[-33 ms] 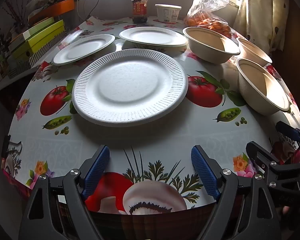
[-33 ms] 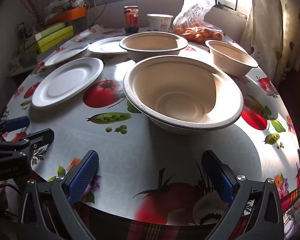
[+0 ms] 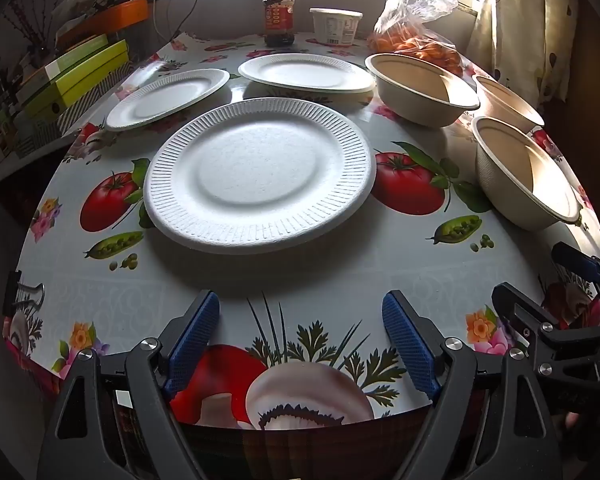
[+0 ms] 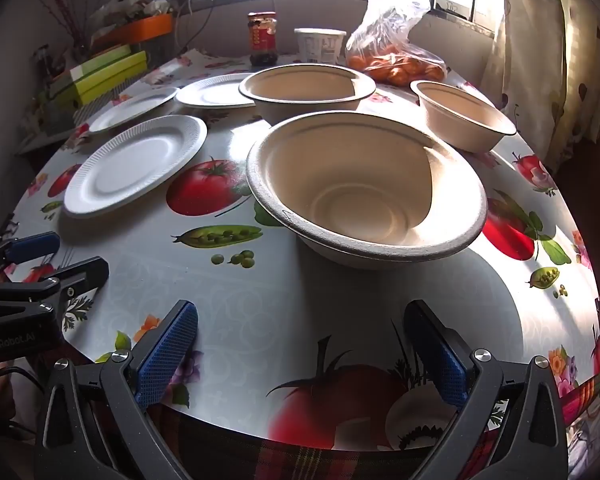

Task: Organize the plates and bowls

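1. A table (image 3: 300, 280) with a glossy vegetable-print tablecloth (image 4: 260, 280) is filling the room in front of me; tomatoes, pea pods and mushrooms are printed on it.
2. Three beige paper bowls are standing on the right part of the table. The nearest bowl (image 4: 366, 196) is sitting upright straight ahead of the right gripper (image 4: 312, 344), but apart from it. The second bowl (image 4: 306, 90) is standing behind it, and the third bowl (image 4: 460, 118) is standing farther right, near the curtain (image 4: 540, 60).
3. Three white foam plates are lying flat on the left part. The ribbed plate (image 3: 260, 172) is lying directly ahead of the left gripper (image 3: 300, 332), with bare cloth between them. The left far plate (image 3: 168, 98) and the middle far plate (image 3: 306, 72) are lying behind it, each apart from the others.
4. A plastic bag of oranges (image 4: 396, 64) is resting at the far edge, beside a white tub (image 4: 320, 44) and a jar with a red label (image 4: 263, 38).
5. The left gripper is hovering over the near table edge, pointing down at a slope; its blue fingers (image 3: 192, 340) are standing wide apart with nothing between them.
6. The right gripper is hovering beside it; its blue fingers (image 4: 436, 352) are also spread wide, gripping nothing.
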`<action>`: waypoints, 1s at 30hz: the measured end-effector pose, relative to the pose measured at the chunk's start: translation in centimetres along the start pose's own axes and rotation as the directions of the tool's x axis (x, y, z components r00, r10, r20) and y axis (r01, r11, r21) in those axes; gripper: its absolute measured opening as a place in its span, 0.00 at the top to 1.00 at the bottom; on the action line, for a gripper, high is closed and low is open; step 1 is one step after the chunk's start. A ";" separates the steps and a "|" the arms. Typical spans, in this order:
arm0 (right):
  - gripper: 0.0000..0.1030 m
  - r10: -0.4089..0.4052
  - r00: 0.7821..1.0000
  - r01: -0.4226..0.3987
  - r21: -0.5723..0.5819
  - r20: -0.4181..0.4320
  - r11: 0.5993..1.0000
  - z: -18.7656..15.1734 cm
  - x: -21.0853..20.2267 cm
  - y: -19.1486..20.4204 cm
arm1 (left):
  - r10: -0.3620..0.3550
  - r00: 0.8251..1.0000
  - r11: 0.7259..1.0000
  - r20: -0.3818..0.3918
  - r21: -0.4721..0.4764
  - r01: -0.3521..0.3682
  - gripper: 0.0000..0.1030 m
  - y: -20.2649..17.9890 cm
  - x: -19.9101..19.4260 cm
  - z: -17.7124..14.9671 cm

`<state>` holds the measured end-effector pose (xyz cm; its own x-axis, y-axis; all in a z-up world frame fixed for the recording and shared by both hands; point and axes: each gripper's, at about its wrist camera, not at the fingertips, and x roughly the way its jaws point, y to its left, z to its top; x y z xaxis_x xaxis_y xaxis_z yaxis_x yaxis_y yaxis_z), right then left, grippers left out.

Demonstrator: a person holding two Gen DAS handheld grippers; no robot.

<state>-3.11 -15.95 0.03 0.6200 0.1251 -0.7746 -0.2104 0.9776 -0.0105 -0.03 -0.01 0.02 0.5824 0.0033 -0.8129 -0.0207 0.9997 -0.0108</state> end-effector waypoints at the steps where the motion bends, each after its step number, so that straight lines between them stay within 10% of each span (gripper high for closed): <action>1: 0.00 -0.001 1.000 0.001 -0.002 0.003 1.000 0.0 0.0 0.0 | -0.001 1.000 1.000 0.000 0.001 0.001 0.18 0.0 0.0 0.0; 19: 0.00 0.024 0.999 -0.023 -0.032 0.046 0.999 0.1 -1.6 1.0 | -0.054 0.998 0.998 -0.026 0.036 0.055 0.18 -0.5 -0.4 -0.3; 30: 0.00 0.007 0.993 -0.003 -0.034 0.115 0.999 0.6 -3.6 1.3 | 0.034 0.991 0.999 0.130 0.019 -0.036 0.18 0.1 -4.4 0.1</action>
<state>-5.18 -15.05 3.23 0.7013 0.1502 -0.6969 -0.2378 0.9709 -0.0300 -2.51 0.08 3.60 0.6822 0.0400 -0.7301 -0.0267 0.9992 0.0298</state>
